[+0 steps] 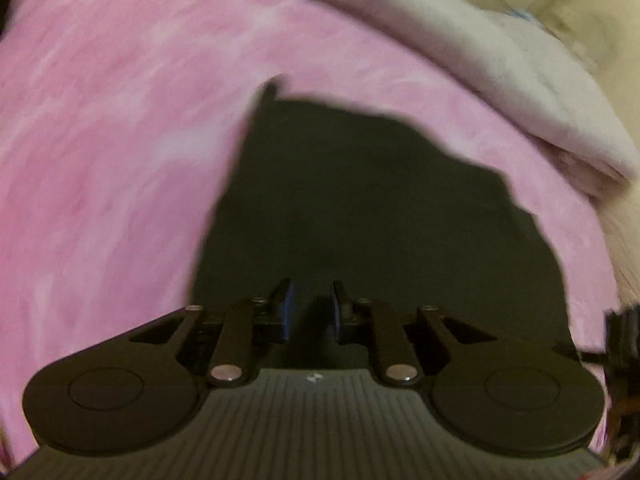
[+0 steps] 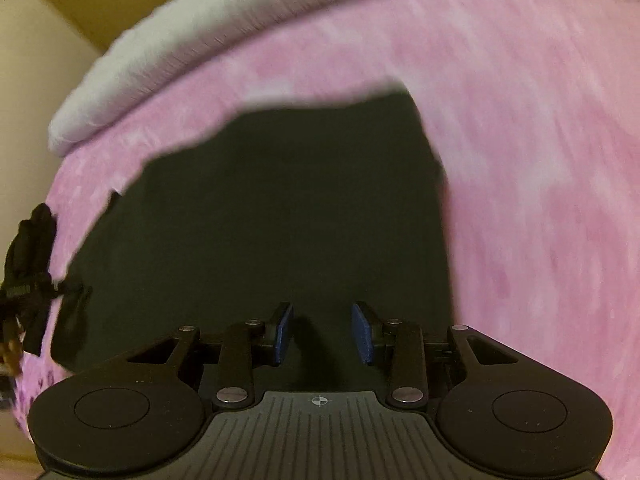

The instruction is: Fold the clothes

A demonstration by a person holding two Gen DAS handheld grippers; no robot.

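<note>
While spread over the pink blanket (image 1: 120,140), lies flat, part-folded at most: dark garment (image 1: 360,220). More folds probably ahead. Left gripper (image 1: 311,312) narrowly parted, right gripper (image 2: 322,334) wider; neither visibly pinching cloth.

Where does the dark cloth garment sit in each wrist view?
Left wrist: the dark cloth garment fills centre and bottom, spreading right.
Right wrist: the garment fills centre, spreading left.
Shared landmark: the folded white blanket at the far edge of the pink fuzzy bedspread.
</note>
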